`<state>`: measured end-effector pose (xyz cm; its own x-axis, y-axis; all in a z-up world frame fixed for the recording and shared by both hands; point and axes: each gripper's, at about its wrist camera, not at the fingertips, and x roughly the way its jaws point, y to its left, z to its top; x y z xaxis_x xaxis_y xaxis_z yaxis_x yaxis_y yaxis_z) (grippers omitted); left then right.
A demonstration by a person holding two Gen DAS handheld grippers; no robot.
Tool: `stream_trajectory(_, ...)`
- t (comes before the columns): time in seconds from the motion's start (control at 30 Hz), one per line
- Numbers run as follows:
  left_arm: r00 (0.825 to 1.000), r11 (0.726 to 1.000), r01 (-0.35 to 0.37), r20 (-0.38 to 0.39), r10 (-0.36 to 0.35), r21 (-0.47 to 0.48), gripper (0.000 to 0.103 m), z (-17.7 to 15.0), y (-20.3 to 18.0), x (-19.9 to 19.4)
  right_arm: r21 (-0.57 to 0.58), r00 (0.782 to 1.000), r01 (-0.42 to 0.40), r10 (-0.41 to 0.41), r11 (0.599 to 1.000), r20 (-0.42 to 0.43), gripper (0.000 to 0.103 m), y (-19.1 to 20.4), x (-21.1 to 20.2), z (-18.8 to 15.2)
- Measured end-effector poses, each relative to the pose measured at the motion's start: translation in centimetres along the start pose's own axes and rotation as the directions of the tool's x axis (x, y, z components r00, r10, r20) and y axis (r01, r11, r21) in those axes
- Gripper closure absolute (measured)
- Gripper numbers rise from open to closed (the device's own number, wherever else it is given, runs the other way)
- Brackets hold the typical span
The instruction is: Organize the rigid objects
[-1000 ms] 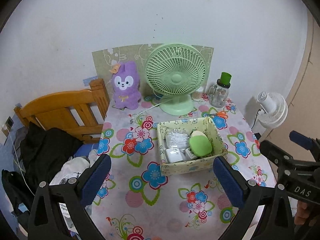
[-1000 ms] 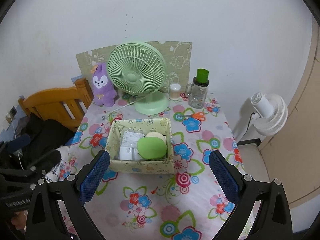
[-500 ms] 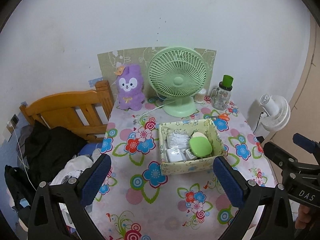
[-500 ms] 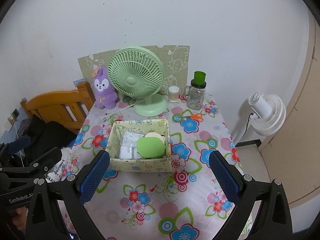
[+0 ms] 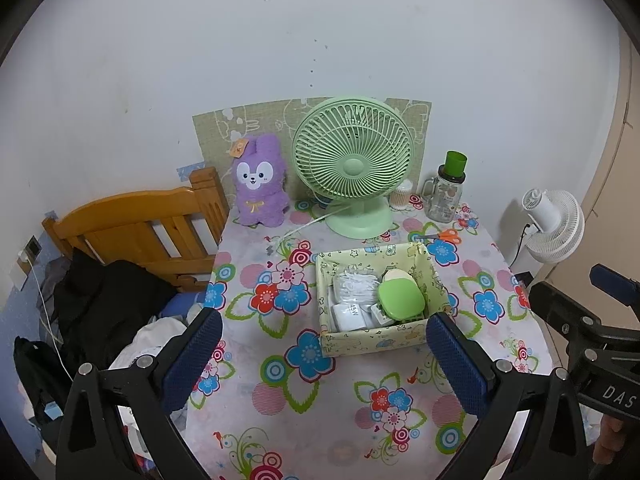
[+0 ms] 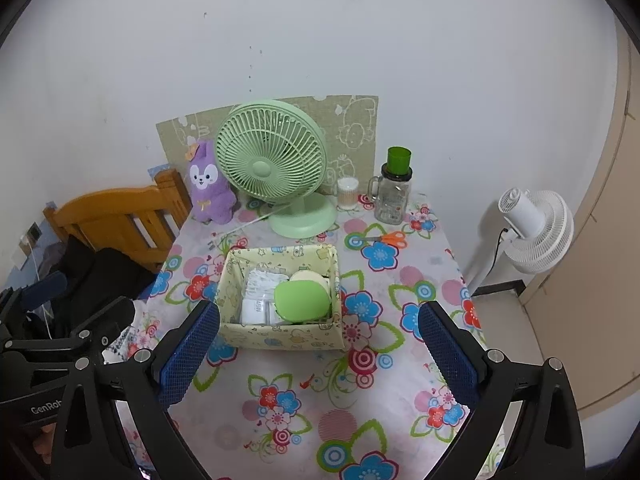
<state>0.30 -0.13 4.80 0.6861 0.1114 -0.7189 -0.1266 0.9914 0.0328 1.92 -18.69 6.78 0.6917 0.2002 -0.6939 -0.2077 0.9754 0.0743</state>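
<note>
- The left gripper (image 5: 320,356) hangs above the near part of the table, its blue pads spread wide with nothing between them.
- The right gripper (image 6: 316,348) is likewise wide open and empty, over the near edge of the floral tablecloth (image 6: 360,400); both are well apart from every object.
- The storage box (image 6: 280,332), pale yellow-green fabric with soft walls, sits in the middle of the table, just beyond both grippers.
- Inside it lie a green oval case (image 6: 302,300) leaning on a cream round case behind it, white chargers (image 5: 350,314) near the front left, and a bag of white cable (image 5: 356,284) behind them.
- Judged from this, the box looks already filled; the orange scissors (image 6: 390,238) lie loose on the far right, near the glass jar (image 6: 394,196) with its green lid.
- Risk: a reach to the scissors could knock the jar or the small cotton-swab tub (image 6: 347,194), since they stand close together beside the base of the green fan (image 6: 276,168).
- Risk: the box walls are soft, so a pinch on one wall could fold it and tip the leaning green case out.
- The scissors lie flat, so the pads could slip off them.
</note>
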Motion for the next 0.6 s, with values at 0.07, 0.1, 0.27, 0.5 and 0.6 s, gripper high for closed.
stream_trajectory(0.07, 1.000, 1.000, 0.003, 0.001, -0.003, 0.001, 0.000, 0.00, -0.01, 0.11, 0.001, 1.000, 0.002, -0.002, 1.000, 0.007, 0.002, -0.04, -0.01, 0.07)
stream_trajectory(0.1, 1.000, 1.000, 0.002, 0.000, -0.002, 0.002, 0.000, 0.03, -0.07, 0.19, 0.003, 1.000, 0.003, -0.003, 1.000, 0.008, 0.002, -0.07, 0.02, 0.08)
stream_trajectory(0.27, 1.000, 1.000, 0.001, 0.005, -0.001, 0.009, 0.000, 0.14, -0.29, 0.35, 0.012, 1.000, 0.006, -0.006, 1.000, 0.010, 0.002, -0.18, 0.15, 0.01)
stream_trajectory(0.5, 1.000, 1.000, 0.007, -0.004, -0.007, 0.006, 0.000, 0.55, -0.36, 0.45, 0.011, 1.000, 0.011, -0.011, 1.000, 0.017, 0.002, -0.41, 0.14, 0.09)
stream_trajectory(0.6, 1.000, 1.000, 0.006, -0.005, -0.006, 0.009, 0.000, 0.65, -0.45, 0.47, 0.007, 1.000, 0.009, -0.009, 1.000, 0.015, 0.002, -0.43, 0.19, 0.11)
